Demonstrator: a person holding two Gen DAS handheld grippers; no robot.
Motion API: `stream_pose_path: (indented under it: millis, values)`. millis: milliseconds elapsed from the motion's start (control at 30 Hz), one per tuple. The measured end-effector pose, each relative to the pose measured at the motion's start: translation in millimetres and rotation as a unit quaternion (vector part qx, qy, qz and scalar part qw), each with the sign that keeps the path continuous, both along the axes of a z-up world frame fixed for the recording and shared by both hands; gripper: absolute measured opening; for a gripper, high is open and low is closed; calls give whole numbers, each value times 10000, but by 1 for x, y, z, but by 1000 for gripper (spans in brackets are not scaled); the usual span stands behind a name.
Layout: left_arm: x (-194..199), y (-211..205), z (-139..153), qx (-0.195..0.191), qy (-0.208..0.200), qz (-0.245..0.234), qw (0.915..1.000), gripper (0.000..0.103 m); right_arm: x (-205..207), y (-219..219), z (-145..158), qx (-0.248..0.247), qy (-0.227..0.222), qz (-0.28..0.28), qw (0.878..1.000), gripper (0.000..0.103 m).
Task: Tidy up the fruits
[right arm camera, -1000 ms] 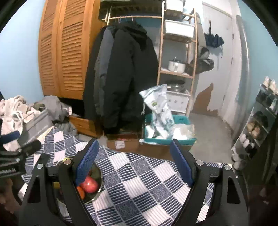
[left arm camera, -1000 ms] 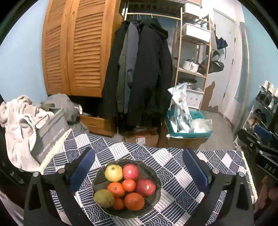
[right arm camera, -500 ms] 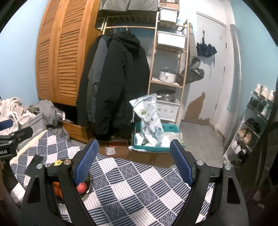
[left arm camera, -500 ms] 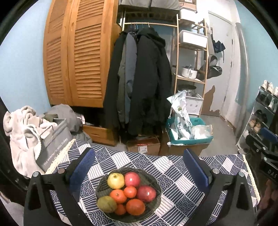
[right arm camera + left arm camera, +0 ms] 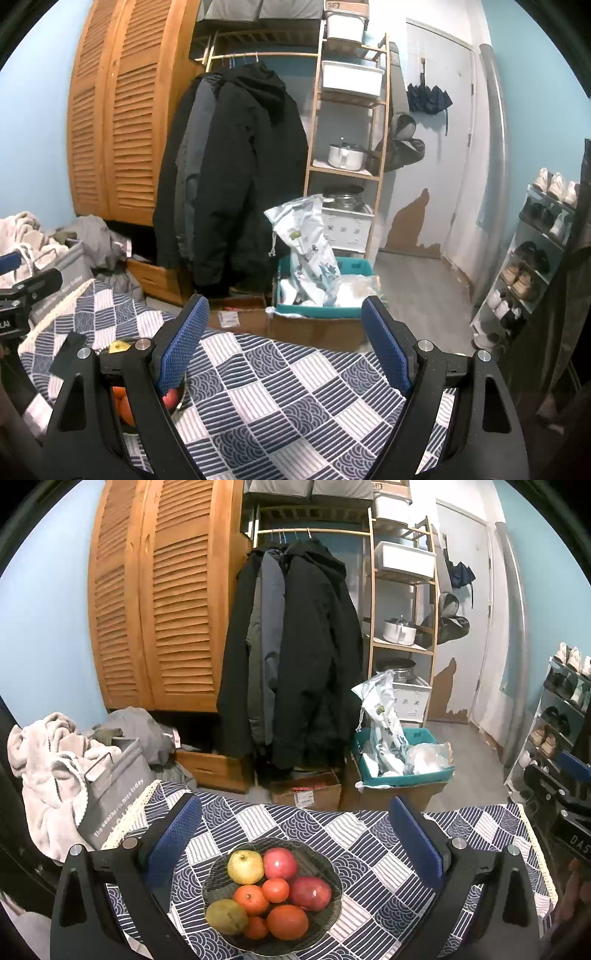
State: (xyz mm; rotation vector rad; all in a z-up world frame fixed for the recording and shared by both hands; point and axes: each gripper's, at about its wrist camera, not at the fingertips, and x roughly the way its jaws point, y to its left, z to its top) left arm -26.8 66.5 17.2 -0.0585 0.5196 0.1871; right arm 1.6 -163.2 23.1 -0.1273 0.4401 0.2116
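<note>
Your left gripper [image 5: 295, 834] hangs wide open above the fruit bowl [image 5: 325, 867] on the bench [image 5: 369, 830], right gripper [image 5: 284, 343] open beside it, so descend squarely over 1 fruit.

A table under a blue-and-white patchwork cloth [image 5: 369, 834] with a cream lace edge carries the lot. On the cloth, toward 6 o'clock in the left view, sits a dark mesh bowl [image 5: 325, 864]; in the right view the same bowl [image 5: 181, 391] shows only at 8 o'clock, mostly hidden. Piled in the bowl: a yellow apple [image 5: 245, 867] at 11 o'clock, a red apple [image 5: 280, 863] at 12, a second red apple [image 5: 310, 893] at 3, a green pear [image 5: 226, 916] at 8, and four oranges, with the largest orange [image 5: 287, 921] at 5. At the cloth's 9 o'clock edge a grey bag [image 5: 114, 794] stands against the table; whether it rests on it I cannot tell
</note>
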Motion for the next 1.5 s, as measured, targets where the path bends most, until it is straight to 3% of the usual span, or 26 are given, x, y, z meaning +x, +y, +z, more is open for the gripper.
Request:
stream_pose_path:
  millis: [1500]
  values:
    - [1, -9, 3, 108, 75, 53, 9999, 102, 0, -2, 0, -19, -2, 11, 10000, 83]
